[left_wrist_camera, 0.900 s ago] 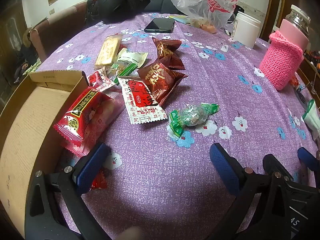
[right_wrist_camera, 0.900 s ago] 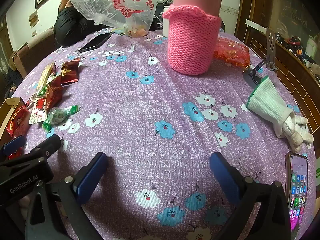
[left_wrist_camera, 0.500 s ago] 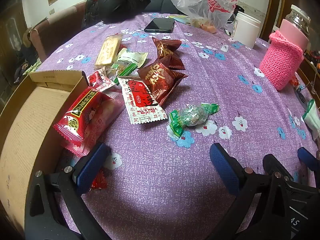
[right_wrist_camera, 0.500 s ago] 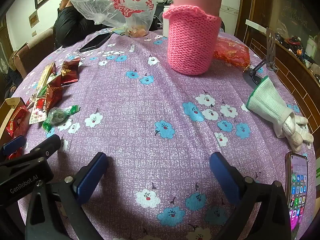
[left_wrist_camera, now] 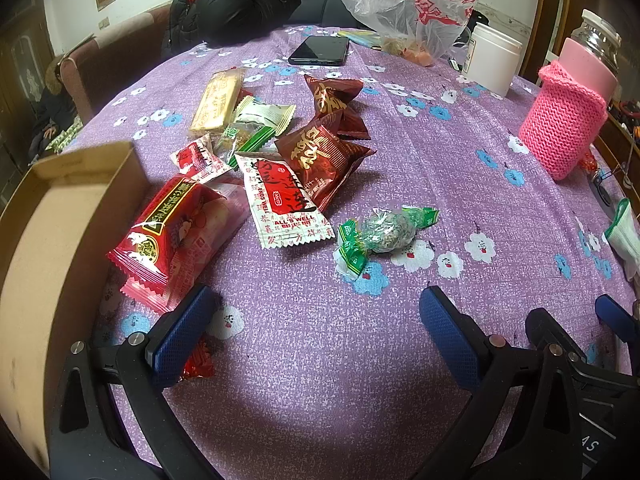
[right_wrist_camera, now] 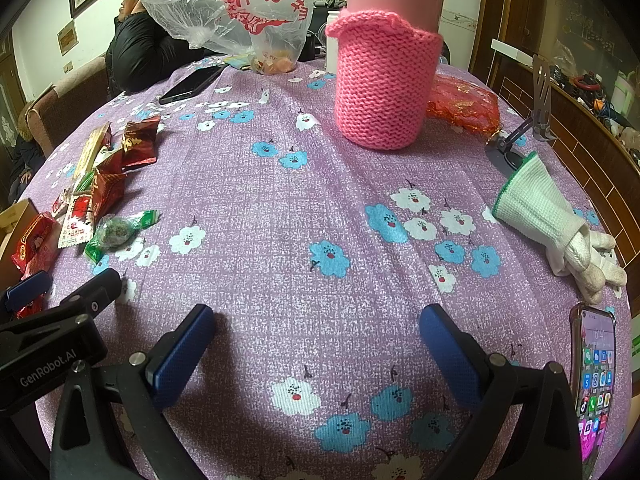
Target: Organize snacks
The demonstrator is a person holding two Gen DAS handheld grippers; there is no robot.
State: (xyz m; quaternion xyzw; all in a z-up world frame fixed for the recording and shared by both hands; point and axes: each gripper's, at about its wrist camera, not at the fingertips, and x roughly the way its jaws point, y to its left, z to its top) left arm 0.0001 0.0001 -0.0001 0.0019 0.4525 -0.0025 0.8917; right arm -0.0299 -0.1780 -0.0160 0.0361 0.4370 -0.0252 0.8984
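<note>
Several wrapped snacks lie in a loose pile on the purple flowered tablecloth (left_wrist_camera: 320, 360). A green-wrapped candy ball (left_wrist_camera: 382, 234) sits nearest, with a white and red packet (left_wrist_camera: 282, 204), a dark red packet (left_wrist_camera: 320, 160) and a yellow bar (left_wrist_camera: 218, 100) behind it. A red packet (left_wrist_camera: 172, 228) leans on the rim of a cardboard box (left_wrist_camera: 48, 232) at the left. My left gripper (left_wrist_camera: 316, 312) hangs open above bare cloth, short of the candy. My right gripper (right_wrist_camera: 316, 328) is open too, over cloth further right; the snack pile (right_wrist_camera: 100, 184) shows at its far left.
A pink knit-sleeved flask (right_wrist_camera: 384, 80), a clear plastic bag (left_wrist_camera: 408, 4), a white jar (left_wrist_camera: 494, 58) and a dark phone (left_wrist_camera: 320, 50) stand at the back. A white glove (right_wrist_camera: 552, 220) and a lit phone (right_wrist_camera: 596, 380) lie at the right. A person in black sits beyond the table.
</note>
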